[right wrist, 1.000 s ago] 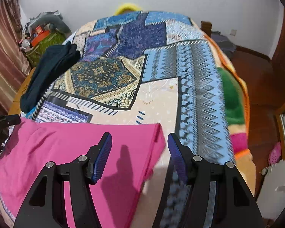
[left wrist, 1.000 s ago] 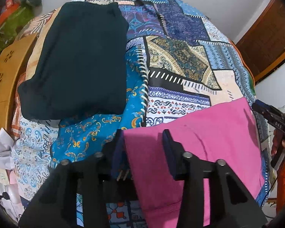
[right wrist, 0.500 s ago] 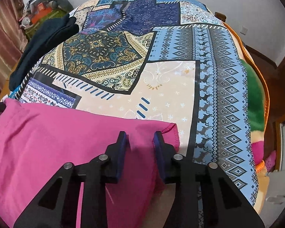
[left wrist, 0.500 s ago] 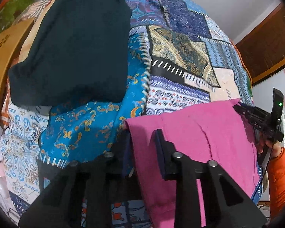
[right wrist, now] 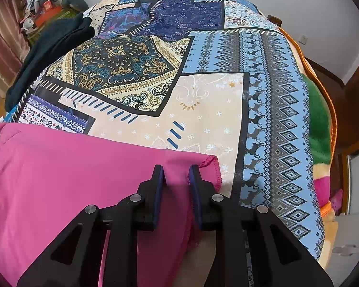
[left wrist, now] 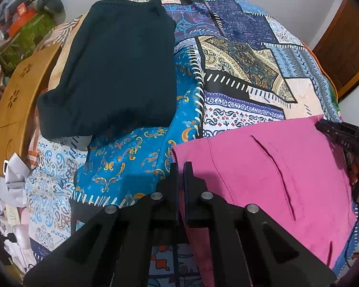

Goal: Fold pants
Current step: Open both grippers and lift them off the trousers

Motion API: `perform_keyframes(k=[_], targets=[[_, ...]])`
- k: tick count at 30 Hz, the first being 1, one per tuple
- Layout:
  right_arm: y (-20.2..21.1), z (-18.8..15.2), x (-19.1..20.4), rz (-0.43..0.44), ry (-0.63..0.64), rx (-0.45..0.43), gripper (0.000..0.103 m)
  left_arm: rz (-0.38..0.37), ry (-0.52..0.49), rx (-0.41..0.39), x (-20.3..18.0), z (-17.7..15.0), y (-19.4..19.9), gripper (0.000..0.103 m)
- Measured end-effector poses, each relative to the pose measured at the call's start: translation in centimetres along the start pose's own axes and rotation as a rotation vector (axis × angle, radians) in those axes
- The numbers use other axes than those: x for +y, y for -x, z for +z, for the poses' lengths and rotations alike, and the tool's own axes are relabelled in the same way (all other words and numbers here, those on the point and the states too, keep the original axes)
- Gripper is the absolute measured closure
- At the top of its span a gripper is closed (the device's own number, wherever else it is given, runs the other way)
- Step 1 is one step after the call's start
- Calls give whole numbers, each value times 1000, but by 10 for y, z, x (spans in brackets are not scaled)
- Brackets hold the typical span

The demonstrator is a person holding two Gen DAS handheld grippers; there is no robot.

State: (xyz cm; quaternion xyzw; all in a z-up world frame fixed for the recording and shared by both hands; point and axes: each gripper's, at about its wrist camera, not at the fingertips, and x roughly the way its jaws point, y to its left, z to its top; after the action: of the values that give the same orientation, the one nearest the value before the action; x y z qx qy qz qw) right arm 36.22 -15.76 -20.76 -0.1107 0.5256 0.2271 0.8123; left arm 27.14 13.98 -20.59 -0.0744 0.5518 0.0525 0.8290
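Note:
Pink pants (left wrist: 263, 174) lie across the near edge of a bed covered with a patchwork quilt (left wrist: 239, 55). My left gripper (left wrist: 180, 167) is shut on the pants' left corner, its jaws nearly together with fabric pinched between. In the right wrist view the pants (right wrist: 59, 174) fill the lower left. My right gripper (right wrist: 176, 171) is shut on the pants near their right corner with the stitched hem (right wrist: 209, 161), its jaws narrowed around a bunch of fabric. The right gripper also shows at the far right of the left wrist view (left wrist: 347, 138).
A folded dark garment (left wrist: 117, 64) lies on the quilt's left side, also in the right wrist view (right wrist: 47, 55). A wooden board (left wrist: 14, 100) stands left of the bed, with clutter behind it. A green blanket (right wrist: 318, 124) hangs off the right edge.
Both grippers went from open around the pants' near corners to closed on the fabric. The pants' edge has been drawn slightly up and toward me.

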Motion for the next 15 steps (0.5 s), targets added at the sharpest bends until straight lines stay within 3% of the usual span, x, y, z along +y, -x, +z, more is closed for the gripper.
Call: perform_keyframes(k=[5, 7, 8, 9, 13, 15], targets=[[17, -1, 1, -7, 13, -26, 82, 14, -47, -23, -4, 1, 18, 90], [31, -1, 7, -15, 42, -70, 81, 29, -84, -49, -9, 2, 27, 71], [42, 0, 11, -18, 57, -102, 78, 34, -99, -65, -11, 3, 31, 53], [51, 1, 15, -9, 62, -128, 76, 38, -111, -95, -14, 4, 37, 45], [87, 7, 34, 79, 66, -224, 61, 38, -156, -145, -29, 12, 50, 43], [94, 10, 50, 134, 81, -230, 57, 11, -158, -153, -38, 17, 52, 36]])
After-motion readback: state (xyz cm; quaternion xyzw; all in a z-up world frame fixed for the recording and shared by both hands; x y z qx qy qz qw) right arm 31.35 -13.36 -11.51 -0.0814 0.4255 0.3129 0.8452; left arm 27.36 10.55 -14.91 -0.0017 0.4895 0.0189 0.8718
